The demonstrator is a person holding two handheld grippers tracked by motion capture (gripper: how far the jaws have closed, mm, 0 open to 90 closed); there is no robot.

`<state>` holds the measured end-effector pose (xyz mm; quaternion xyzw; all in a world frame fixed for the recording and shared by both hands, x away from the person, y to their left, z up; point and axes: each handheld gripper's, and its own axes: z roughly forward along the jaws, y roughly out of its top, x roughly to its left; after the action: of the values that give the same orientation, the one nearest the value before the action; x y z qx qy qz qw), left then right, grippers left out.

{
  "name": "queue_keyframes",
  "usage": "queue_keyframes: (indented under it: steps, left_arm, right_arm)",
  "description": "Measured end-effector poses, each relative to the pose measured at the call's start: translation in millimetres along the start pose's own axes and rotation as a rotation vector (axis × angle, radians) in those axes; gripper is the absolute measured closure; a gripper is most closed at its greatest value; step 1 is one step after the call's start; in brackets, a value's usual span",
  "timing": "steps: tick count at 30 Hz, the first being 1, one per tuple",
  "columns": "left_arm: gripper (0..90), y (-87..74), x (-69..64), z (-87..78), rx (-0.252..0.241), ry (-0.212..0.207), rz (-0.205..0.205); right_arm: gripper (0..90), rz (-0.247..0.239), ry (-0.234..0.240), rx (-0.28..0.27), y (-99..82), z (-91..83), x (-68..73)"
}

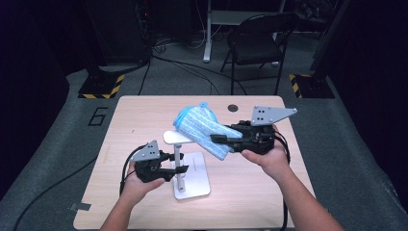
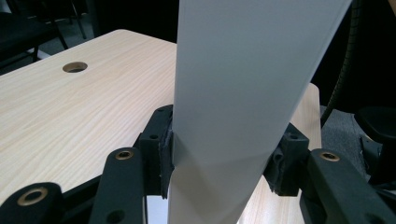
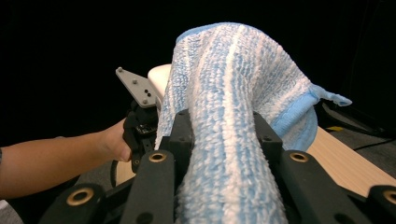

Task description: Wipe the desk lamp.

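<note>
A white stand (image 1: 195, 185) with a flat base, a thin upright post and an oval top (image 1: 173, 137) sits at the table's middle front. My left gripper (image 1: 180, 168) is shut on the post (image 2: 243, 84), with both pads pressed on its sides. My right gripper (image 1: 219, 139) comes in from the right, shut on a blue-and-white striped cloth (image 1: 199, 122). The cloth hangs over the stand's top and hides its right end. In the right gripper view the cloth (image 3: 229, 79) runs between the jaws of the right gripper (image 3: 224, 130), with the left gripper (image 3: 140, 126) and its hand beyond.
The light wooden table (image 1: 144, 115) has a round cable hole (image 1: 233, 108) near its far edge. A black folding chair (image 1: 257, 33) stands behind the table. Two yellow-and-black striped bases (image 1: 101, 86) rest on the grey floor at both far corners.
</note>
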<state>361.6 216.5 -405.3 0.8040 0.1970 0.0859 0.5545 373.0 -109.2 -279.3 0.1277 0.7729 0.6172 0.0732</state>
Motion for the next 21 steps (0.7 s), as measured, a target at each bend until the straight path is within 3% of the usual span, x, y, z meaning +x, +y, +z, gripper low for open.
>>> queue_keyframes:
  steps: [21]
  left_arm:
    - [50.6,0.2,1.1,-1.2,0.007,-0.010,0.000]
  right_arm:
    - [67.6,0.031,-0.035,-0.020,-16.8,-25.9,4.2]
